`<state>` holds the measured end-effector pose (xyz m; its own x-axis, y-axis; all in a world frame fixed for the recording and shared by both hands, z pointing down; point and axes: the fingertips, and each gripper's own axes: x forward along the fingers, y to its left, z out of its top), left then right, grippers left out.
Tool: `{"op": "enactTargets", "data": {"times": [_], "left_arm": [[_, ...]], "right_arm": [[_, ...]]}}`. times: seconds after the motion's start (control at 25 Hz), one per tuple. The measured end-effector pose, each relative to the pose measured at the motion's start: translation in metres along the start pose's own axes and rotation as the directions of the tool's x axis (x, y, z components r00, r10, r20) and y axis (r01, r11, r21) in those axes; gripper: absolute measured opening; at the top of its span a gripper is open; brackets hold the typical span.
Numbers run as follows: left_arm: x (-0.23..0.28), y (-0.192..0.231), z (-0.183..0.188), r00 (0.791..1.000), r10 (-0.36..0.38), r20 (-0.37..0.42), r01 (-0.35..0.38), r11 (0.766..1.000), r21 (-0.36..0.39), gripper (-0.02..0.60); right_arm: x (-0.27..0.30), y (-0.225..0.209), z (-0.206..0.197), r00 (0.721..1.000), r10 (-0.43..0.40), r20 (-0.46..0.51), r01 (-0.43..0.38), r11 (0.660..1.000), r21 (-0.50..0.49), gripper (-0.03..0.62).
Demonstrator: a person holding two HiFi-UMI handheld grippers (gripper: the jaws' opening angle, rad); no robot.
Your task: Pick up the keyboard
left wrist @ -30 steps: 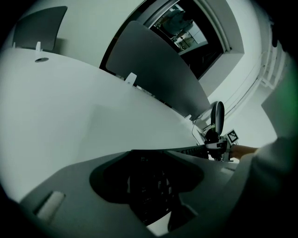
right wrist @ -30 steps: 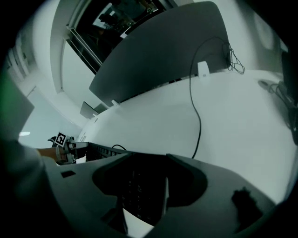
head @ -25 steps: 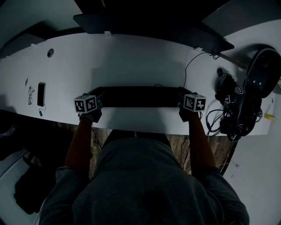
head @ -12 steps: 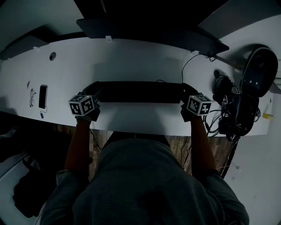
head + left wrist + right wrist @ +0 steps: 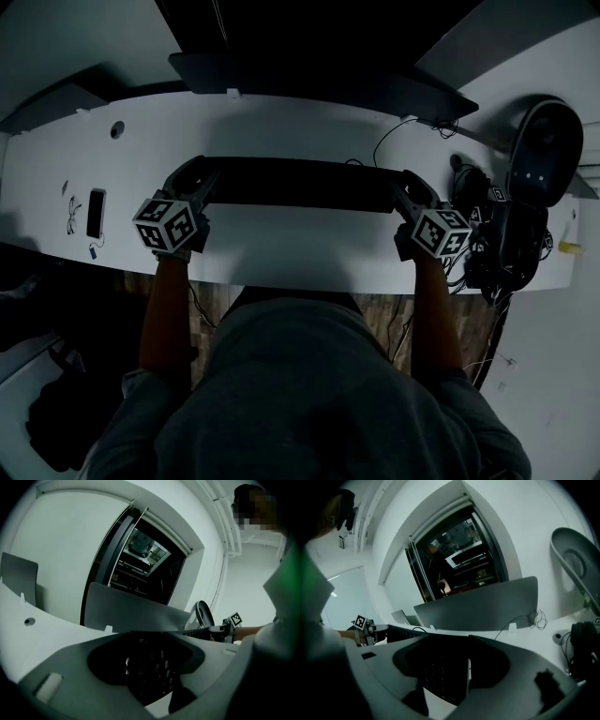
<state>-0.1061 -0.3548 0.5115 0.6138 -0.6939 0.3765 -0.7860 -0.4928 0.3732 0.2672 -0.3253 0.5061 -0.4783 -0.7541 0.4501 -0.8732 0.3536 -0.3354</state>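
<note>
Left tongs [image 5: 197, 180] and right tongs [image 5: 410, 190] each clamp one end of the keyboard [image 5: 300, 184]. It spans between them, seemingly clear of the tabletop [image 5: 281, 248]. It's the lift step; next, hold both ends level.

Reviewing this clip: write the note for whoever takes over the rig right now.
Left gripper: shut on the left end of the keyboard.
Right gripper: shut on its right end.
Keyboard: spans the two grippers, roughly level, over the desk and apparently clear of it.
Done: both ends gripped; the lift seems begun.
Left: finish the lift, keeping both ends even; mind the cable behind it.
</note>
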Motion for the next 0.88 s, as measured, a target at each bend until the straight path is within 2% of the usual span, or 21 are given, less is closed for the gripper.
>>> {"op": "enactTargets", "data": {"times": [0.36,0.88], "left_arm": [[-0.015,-0.024,0.075,0.992,-0.026,0.127,0.014,0.995,0.095,0.209],[-0.039,-0.061,0.151,0.971,-0.069,0.229,0.026,0.982,0.185,0.21]], "right_arm": [[-0.031,0.017,0.066,0.991,-0.004,0.137,0.014,0.997,-0.074,0.233],[-0.075,0.041,0.141,0.958,0.006,0.286,0.039,0.987,-0.153,0.233]]}}
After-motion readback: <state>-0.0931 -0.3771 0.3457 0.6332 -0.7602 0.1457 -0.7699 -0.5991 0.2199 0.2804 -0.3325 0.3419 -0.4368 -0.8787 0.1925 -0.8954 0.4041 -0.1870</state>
